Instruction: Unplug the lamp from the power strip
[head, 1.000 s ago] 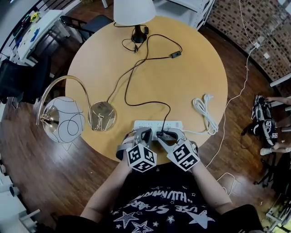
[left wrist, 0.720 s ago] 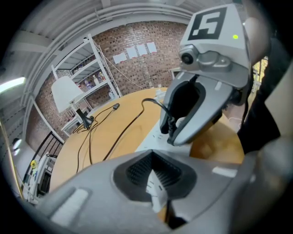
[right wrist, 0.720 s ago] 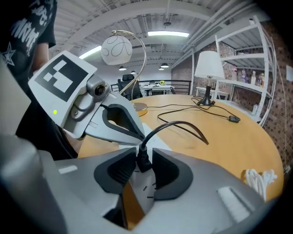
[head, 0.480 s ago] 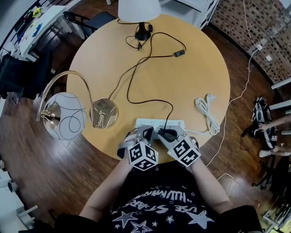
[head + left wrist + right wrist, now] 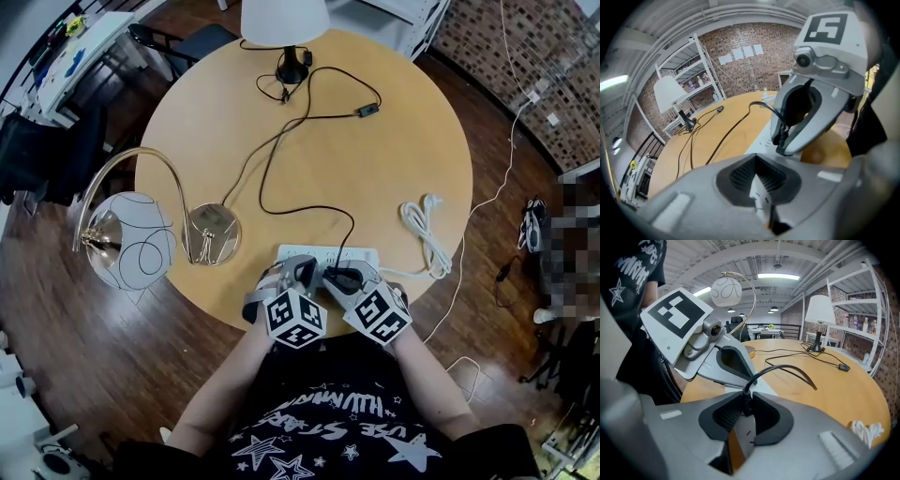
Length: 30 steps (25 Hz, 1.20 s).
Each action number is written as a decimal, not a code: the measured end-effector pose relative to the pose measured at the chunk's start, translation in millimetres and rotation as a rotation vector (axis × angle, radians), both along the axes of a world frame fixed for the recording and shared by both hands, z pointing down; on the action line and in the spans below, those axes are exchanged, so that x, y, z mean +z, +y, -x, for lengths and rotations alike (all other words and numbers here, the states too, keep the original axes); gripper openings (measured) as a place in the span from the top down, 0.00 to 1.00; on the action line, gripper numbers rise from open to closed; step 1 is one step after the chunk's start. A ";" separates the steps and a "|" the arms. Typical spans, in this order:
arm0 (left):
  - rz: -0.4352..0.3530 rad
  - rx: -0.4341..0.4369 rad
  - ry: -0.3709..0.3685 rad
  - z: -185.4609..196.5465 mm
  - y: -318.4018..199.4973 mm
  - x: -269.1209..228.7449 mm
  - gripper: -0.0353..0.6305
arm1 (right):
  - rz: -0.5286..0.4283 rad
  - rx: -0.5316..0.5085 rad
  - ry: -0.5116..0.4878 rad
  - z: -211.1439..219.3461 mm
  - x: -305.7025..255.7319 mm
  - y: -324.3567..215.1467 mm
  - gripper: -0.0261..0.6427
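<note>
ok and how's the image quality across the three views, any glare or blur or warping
Head view: sharp, evenly lit, the round table only mildly bowed. Left gripper view: strong fisheye, black corners, the power strip close up is soft. Right gripper view: the ceiling lights blow out, the shelving bends, the plug is crisp.

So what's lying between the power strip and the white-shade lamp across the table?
Black cords only, one with an inline switch, looping over bare table between power strip and lamp; the head view shows it.
</note>
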State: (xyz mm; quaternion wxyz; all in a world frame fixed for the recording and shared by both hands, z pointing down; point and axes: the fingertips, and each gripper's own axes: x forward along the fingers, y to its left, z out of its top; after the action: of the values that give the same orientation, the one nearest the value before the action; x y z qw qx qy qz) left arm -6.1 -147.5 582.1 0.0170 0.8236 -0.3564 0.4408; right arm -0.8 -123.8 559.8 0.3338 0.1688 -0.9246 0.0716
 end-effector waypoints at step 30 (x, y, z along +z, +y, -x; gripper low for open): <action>-0.010 -0.046 0.042 1.4 -0.9 0.9 0.95 | 0.101 0.201 -0.301 -22.6 -35.2 -29.4 0.87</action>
State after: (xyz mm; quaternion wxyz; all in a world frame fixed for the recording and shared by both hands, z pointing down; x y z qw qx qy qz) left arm -7.4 -148.5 582.9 0.0302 0.8243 -0.3771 0.4212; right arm 21.8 -153.2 524.7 0.1911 0.2307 -0.9378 0.1756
